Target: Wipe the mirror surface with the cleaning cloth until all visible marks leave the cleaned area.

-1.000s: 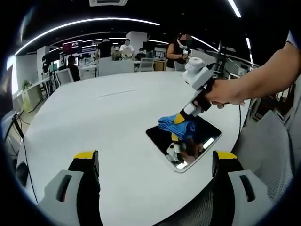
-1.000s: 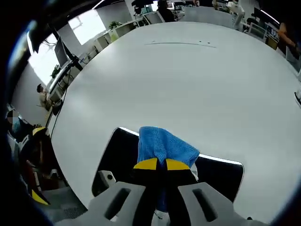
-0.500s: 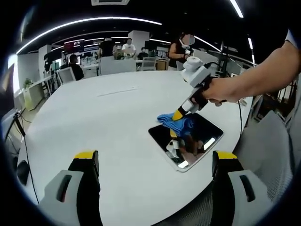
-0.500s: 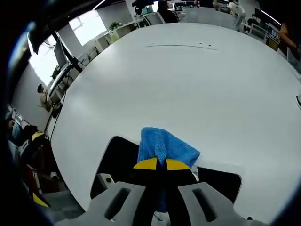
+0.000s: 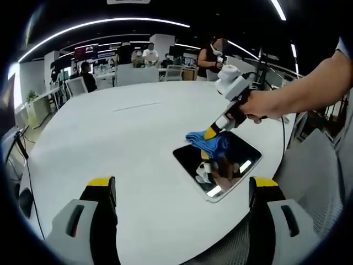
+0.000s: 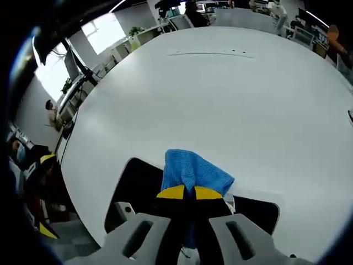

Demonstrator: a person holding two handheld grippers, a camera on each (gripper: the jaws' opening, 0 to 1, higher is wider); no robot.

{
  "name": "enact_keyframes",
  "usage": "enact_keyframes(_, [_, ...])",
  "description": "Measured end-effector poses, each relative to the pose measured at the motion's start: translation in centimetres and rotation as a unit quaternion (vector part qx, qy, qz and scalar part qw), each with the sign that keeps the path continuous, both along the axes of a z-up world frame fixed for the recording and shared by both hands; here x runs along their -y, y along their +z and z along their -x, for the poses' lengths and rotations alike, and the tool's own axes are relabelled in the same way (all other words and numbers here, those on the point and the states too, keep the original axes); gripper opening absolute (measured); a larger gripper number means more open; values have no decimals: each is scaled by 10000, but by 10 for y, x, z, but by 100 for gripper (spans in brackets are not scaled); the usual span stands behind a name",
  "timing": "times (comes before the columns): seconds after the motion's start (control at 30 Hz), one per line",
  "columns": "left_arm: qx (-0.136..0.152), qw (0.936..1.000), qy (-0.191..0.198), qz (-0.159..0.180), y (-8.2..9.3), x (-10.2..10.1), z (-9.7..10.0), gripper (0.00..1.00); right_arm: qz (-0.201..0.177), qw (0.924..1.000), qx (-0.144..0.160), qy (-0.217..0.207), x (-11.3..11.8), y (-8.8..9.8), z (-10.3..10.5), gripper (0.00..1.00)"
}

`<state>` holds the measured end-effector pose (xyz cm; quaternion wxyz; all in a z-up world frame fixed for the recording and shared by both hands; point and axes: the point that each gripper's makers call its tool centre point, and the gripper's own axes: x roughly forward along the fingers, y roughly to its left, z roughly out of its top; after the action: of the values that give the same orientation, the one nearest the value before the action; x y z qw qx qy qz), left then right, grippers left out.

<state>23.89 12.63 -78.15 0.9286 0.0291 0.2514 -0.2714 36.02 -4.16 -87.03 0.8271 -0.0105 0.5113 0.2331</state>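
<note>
on the white table, right gripper fingers pinch the blue cloth against the mirror; left gripper fingers spread.

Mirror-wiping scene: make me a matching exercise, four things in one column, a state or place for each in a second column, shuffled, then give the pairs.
Column one:
1. cleaning cloth
2. mirror
3. left gripper
4. right gripper

Column two:
A. lies flat on the white table near its edge
B. jaws wide apart, holding nothing
C. blue, bunched between two yellow-tipped jaws
D. clamped shut, pressing down over the dark glass

Pairs: 1-C, 2-A, 3-B, 4-D
</note>
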Motion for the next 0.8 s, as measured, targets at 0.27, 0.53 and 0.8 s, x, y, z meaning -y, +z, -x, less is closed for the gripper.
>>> enact_keyframes(0.27, [-42, 10000, -45, 7, -2, 3, 0, 99, 40, 10000, -7, -32, 10, 1, -1, 0])
enact_keyframes(0.53, [-35, 10000, -19, -9, -1, 1, 0, 99, 89, 9999, -3, -55, 18, 0, -1, 0])
enact_keyframes(0.8, [-49, 10000, -17, -11, -4, 3, 5, 99, 156, 9998, -5, -108, 32, -1, 0, 0])
